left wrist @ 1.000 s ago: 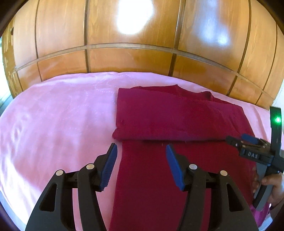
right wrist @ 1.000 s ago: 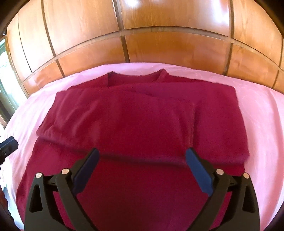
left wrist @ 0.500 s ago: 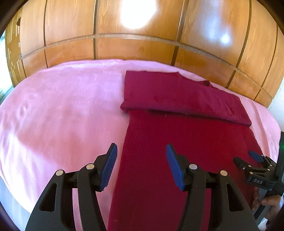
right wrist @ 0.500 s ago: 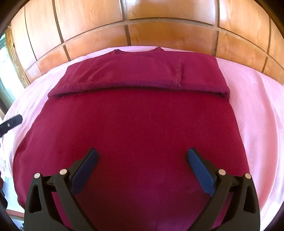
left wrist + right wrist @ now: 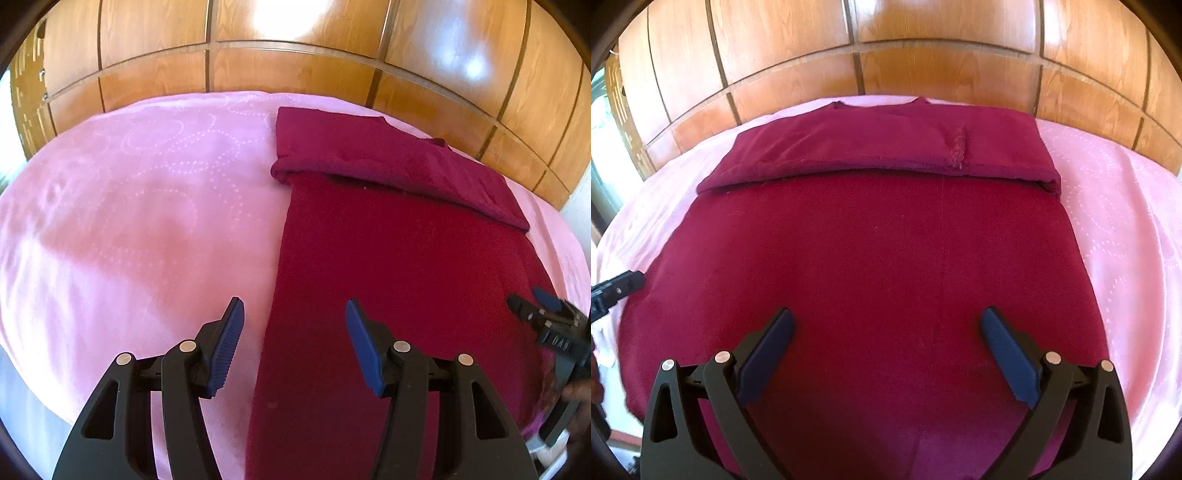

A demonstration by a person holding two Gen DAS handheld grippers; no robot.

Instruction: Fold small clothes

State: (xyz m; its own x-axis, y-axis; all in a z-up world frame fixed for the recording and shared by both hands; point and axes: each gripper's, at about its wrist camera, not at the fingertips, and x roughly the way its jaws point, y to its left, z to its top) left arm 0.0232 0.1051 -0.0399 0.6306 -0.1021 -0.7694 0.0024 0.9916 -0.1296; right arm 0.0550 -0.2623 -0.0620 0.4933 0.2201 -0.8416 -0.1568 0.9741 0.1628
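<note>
A dark red garment (image 5: 879,251) lies flat on a pink bedspread (image 5: 140,206), its far part folded down into a thick band (image 5: 886,151). In the left wrist view the garment (image 5: 399,266) fills the right half. My left gripper (image 5: 293,343) is open above the garment's left edge near the front, with nothing between its fingers. My right gripper (image 5: 886,350) is open over the garment's near middle, also empty. The right gripper (image 5: 535,306) shows at the right edge of the left wrist view, and the left gripper's finger (image 5: 620,288) pokes in at the left of the right wrist view.
A glossy wooden panelled wall (image 5: 886,48) rises right behind the bed. Bare pink bedspread (image 5: 1108,206) flanks the garment on both sides. A hand (image 5: 580,391) holds the right gripper's handle at the bed's near right corner.
Both grippers have drawn back from the folded band toward the near end of the garment. More of the flat lower part now shows. Both stayed open.
</note>
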